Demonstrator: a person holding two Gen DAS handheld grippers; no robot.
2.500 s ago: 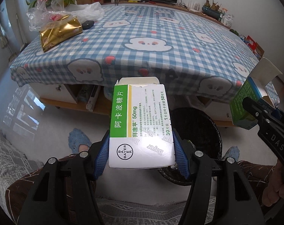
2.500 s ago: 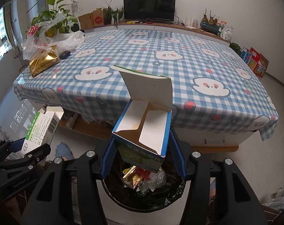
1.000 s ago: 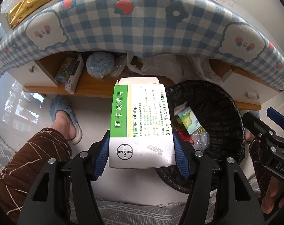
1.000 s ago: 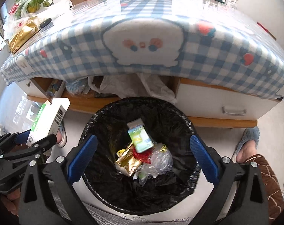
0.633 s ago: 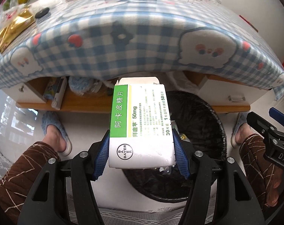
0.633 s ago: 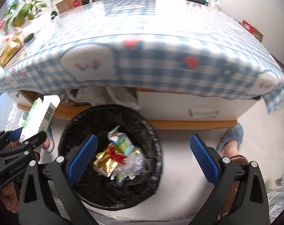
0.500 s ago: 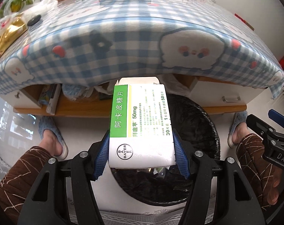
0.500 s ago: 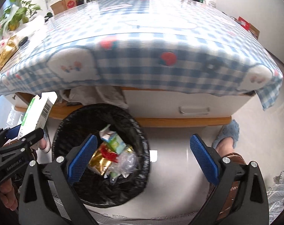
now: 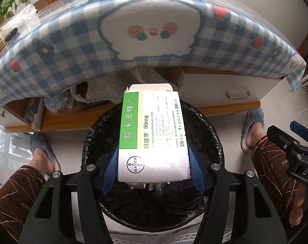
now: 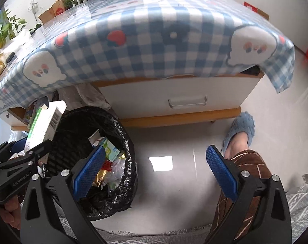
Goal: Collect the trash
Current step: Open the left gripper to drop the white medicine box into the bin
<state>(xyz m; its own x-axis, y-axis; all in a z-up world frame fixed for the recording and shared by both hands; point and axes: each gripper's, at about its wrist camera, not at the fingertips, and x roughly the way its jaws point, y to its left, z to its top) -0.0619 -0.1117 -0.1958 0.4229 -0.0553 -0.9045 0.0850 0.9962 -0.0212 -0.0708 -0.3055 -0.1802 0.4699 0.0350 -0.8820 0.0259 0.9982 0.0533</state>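
A: The medicine box hides the middle of the trash bin, so most of the trash is unseen in the left view.

B: The small print is unreadable, and the tabletop looks smeared.

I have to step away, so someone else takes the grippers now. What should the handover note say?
Left gripper: shut on the green-and-white medicine box, held over the black-lined trash bin.
Right gripper: open, empty, over the floor beside the bin.
Done: a blue-green carton lies in the bin with wrappers.
Left: release the medicine box into the bin, then check the table for more trash.
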